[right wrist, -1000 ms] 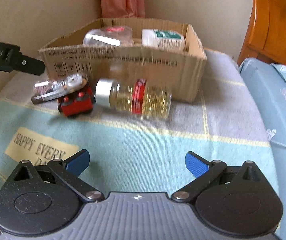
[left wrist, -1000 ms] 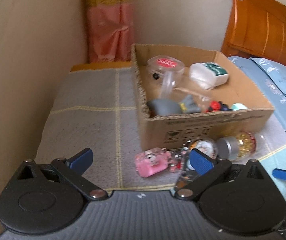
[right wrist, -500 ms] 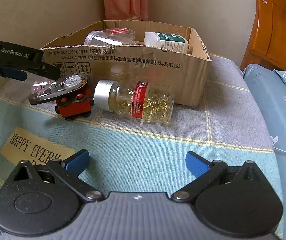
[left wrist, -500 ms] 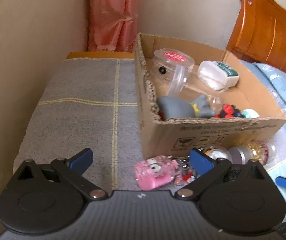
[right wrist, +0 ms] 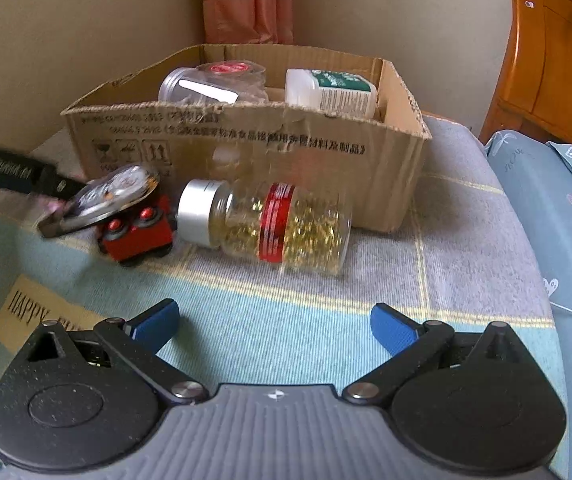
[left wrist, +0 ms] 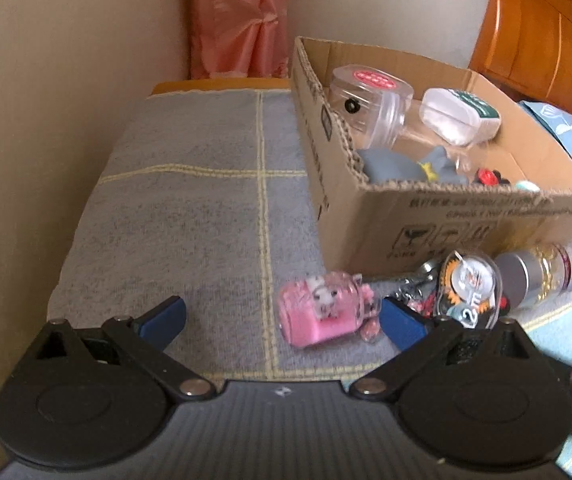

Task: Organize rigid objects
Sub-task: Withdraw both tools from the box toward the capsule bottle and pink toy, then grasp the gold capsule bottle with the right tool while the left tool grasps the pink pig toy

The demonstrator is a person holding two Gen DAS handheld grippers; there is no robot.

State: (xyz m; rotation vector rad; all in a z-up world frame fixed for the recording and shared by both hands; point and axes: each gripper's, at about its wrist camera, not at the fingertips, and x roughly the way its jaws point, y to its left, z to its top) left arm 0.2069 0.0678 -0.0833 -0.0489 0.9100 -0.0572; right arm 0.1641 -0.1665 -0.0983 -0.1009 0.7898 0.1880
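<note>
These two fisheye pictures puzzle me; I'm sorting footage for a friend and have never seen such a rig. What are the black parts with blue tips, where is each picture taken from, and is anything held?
The black parts are handheld two-finger grippers, one in each of a person's hands, each with a camera looking along its blue fingers. One view is from the left gripper, the other from the right gripper. Both are open and hold nothing. On the blanket stands a cardboard box already holding bottles and toys. In front of it lie a capsule bottle, a red toy car, a clear oval case and a pink toy.
</note>
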